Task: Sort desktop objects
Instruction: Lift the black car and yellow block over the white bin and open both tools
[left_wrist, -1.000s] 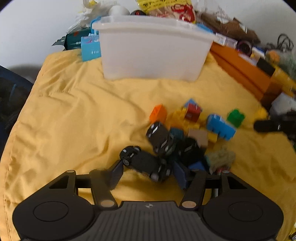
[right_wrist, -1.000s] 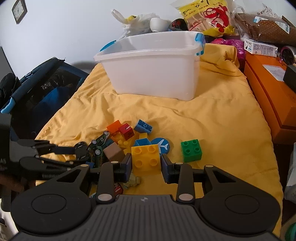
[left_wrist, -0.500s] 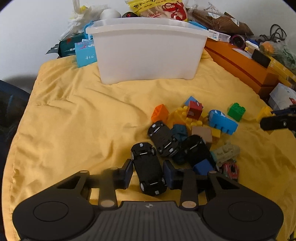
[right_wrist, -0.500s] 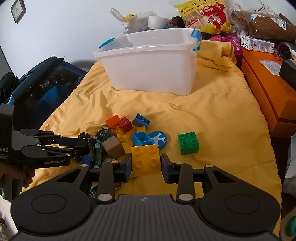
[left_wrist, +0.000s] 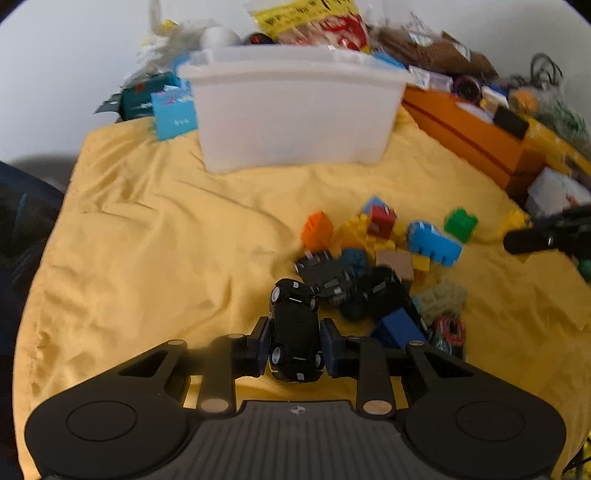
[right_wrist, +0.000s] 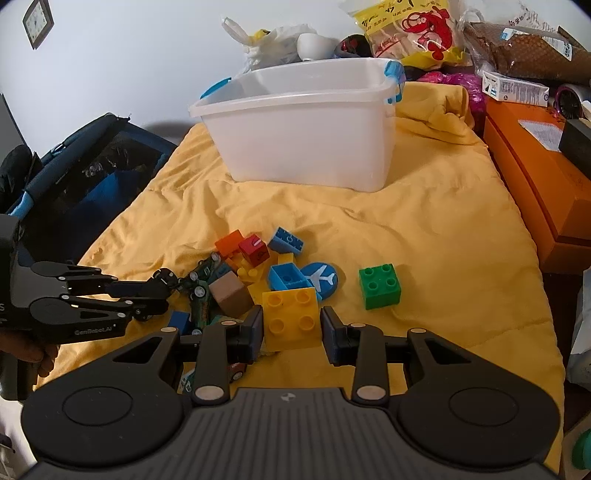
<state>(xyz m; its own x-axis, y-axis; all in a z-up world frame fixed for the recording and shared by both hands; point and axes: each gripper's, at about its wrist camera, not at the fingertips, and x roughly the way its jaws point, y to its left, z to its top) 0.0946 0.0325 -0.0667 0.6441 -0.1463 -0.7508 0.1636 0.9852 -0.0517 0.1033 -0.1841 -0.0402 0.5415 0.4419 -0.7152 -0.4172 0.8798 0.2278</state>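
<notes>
My left gripper (left_wrist: 294, 347) is shut on a black toy car (left_wrist: 294, 332) and holds it just above the yellow cloth (left_wrist: 147, 258). My right gripper (right_wrist: 291, 330) is shut on a yellow brick (right_wrist: 291, 319), lifted slightly. The pile of bricks and toy cars (left_wrist: 376, 266) lies right of the left gripper. A green brick (right_wrist: 379, 286) and a blue aeroplane disc (right_wrist: 322, 278) lie ahead of the right gripper. The white tub (right_wrist: 306, 125) stands at the back, also in the left wrist view (left_wrist: 295, 114). The left gripper shows in the right wrist view (right_wrist: 162, 291).
An orange box (right_wrist: 535, 177) runs along the right side. Bags and small boxes (right_wrist: 406, 33) are heaped behind the tub. A dark blue bag (right_wrist: 92, 173) lies left of the cloth. A blue card box (left_wrist: 173, 114) stands left of the tub.
My left gripper closed on the black toy car and lifted it from the pile's edge. My right gripper kept the yellow brick and rose slightly.
</notes>
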